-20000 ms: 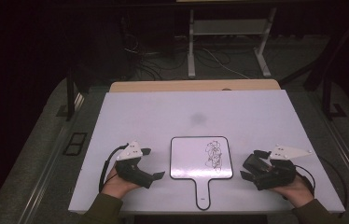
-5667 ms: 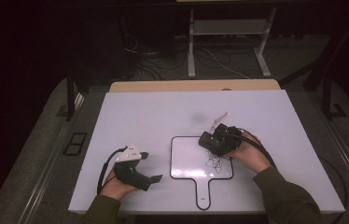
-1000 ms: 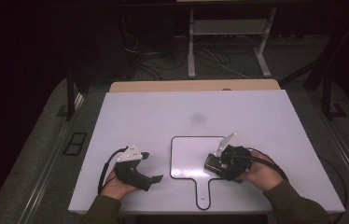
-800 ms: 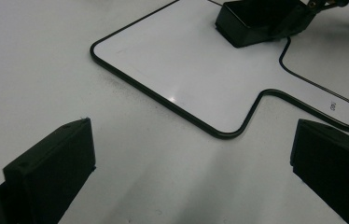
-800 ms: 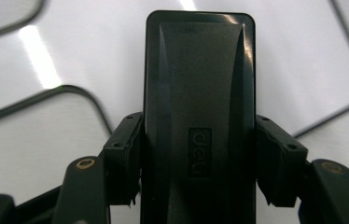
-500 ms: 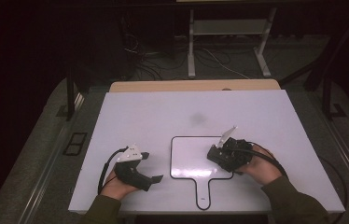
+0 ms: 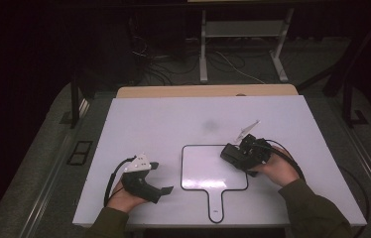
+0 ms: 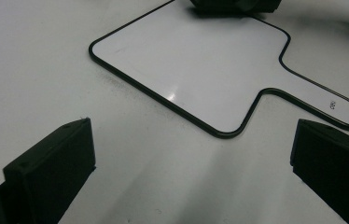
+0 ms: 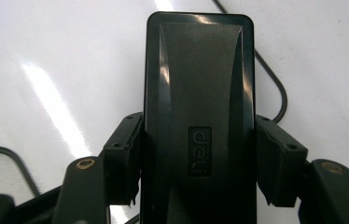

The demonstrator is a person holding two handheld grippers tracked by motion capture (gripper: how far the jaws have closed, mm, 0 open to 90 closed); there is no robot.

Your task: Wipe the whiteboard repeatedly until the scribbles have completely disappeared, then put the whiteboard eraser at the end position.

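Observation:
A paddle-shaped whiteboard (image 7: 208, 166) with a black rim lies flat on the white table (image 7: 173, 119), its face blank. My right gripper (image 7: 240, 152) hovers at the board's far right corner, shut on a black eraser (image 7: 232, 154). In the right gripper view the eraser (image 9: 199, 93), marked "deli", stands clamped at its sides between the pads of the right gripper (image 9: 199, 154). My left gripper (image 7: 161, 177) rests left of the board, open. In the left gripper view the open left gripper (image 8: 191, 163) faces the board (image 8: 196, 65), nothing between the jaws.
A faint grey smudge (image 7: 211, 124) marks the table beyond the board. A wooden strip (image 7: 203, 91) runs along the table's far edge. Behind it stand a metal frame (image 7: 243, 44) and loose cables on the floor. A cable (image 7: 285, 156) loops around the right hand.
The right gripper has carried the eraser from the board's right middle toward its far right corner. The drawing seen on the board earlier is gone. The left gripper has stayed put.

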